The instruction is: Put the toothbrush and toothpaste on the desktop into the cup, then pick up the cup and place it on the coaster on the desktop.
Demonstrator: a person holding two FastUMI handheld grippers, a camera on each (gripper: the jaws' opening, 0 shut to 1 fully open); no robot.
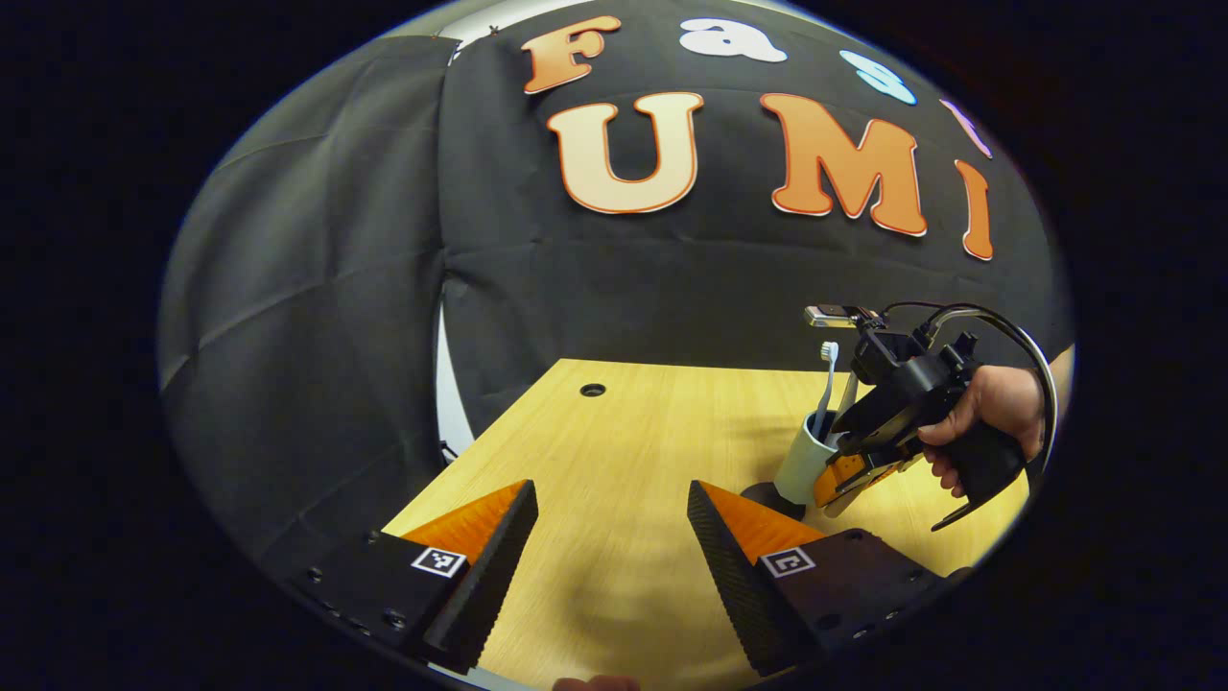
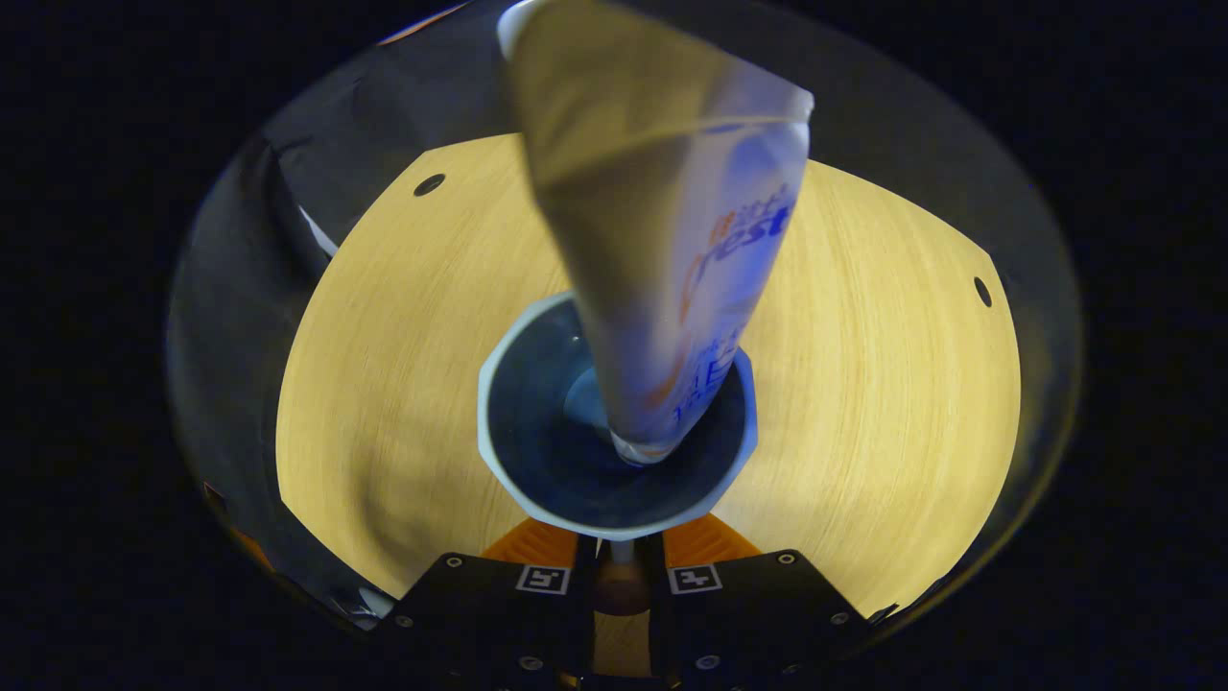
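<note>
A pale cup (image 1: pixel 801 461) is at the right of the wooden desktop (image 1: pixel 614 432), leaning a little. A white toothbrush (image 1: pixel 827 379) stands in it, bristles up. My right gripper (image 1: pixel 837 472), held by a hand (image 1: pixel 988 408), is shut on the cup's wall. In the right gripper view I look down into the cup (image 2: pixel 537 451), with the toothpaste tube (image 2: pixel 672 250) standing inside and the right gripper (image 2: pixel 619 557) pinching the near rim. A dark coaster (image 1: pixel 763 499) lies at the cup's foot; I cannot tell whether they touch. My left gripper (image 1: pixel 609 537) hangs open over the desk, holding nothing.
The desktop (image 2: pixel 384 384) has small round holes near its far edge (image 1: pixel 593 390) and corners (image 2: pixel 429 184). Black cloth walls close the booth behind and to the left. Bare wood stretches between my left gripper and the cup.
</note>
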